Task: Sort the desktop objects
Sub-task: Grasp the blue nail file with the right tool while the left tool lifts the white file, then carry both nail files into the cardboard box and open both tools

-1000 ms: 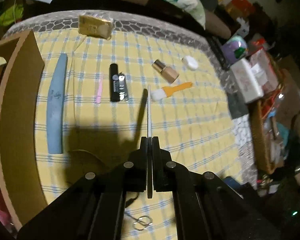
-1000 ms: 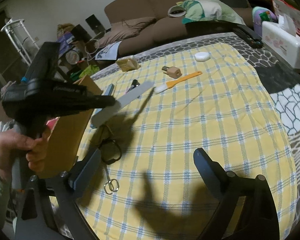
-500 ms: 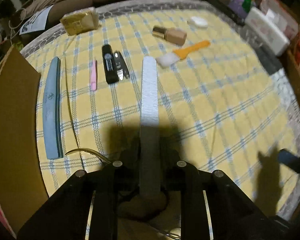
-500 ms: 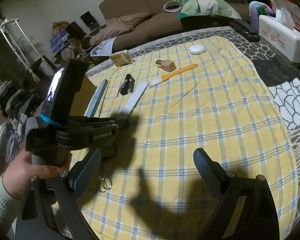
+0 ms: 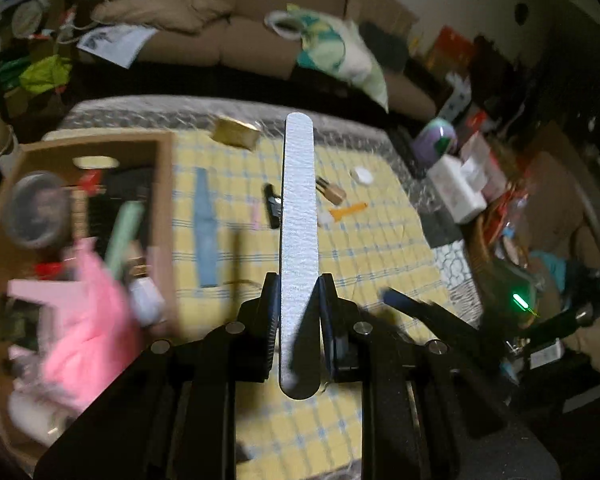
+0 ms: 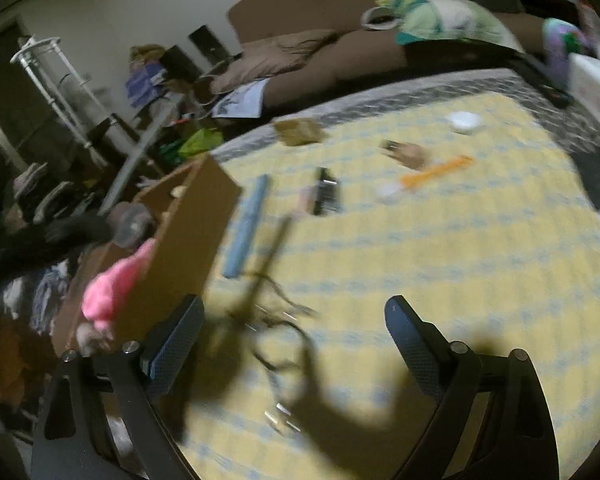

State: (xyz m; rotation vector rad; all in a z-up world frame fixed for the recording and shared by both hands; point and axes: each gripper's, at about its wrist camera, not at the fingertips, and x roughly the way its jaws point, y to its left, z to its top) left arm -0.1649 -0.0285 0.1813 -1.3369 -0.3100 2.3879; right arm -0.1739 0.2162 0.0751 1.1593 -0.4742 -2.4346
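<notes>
Nail file lifted off the table, beside the cardboard box

The box (image 5: 162, 216) has come into the left view; the left gripper (image 5: 299, 304) still pinches the flat, gritty grey file (image 5: 299, 216), raised over the checked cloth (image 6: 440, 264). The right gripper (image 6: 294, 320) hangs spread, empty.

Box (image 5: 164, 216): at the left edge of the table (image 5: 380, 248), holding a jar (image 5: 36, 216) at its far left and a bag (image 5: 88, 312) nearer the camera.
Long file (image 5: 205, 228): flat on the table, just right of the box.
Clipper (image 5: 272, 210): right of the long file, well apart from it.
Brush (image 5: 346, 212): right of the clipper, with the bottle (image 5: 332, 192) just behind it.
Round pad (image 5: 362, 176): behind and right of the bottle.
Packet (image 5: 236, 134): at the table's far edge.
Held file (image 5: 298, 248): between the left gripper (image 5: 299, 304) fingers, pointing away over the table.
Right gripper (image 6: 296, 332): over the table's near edge, box to its left.
</notes>
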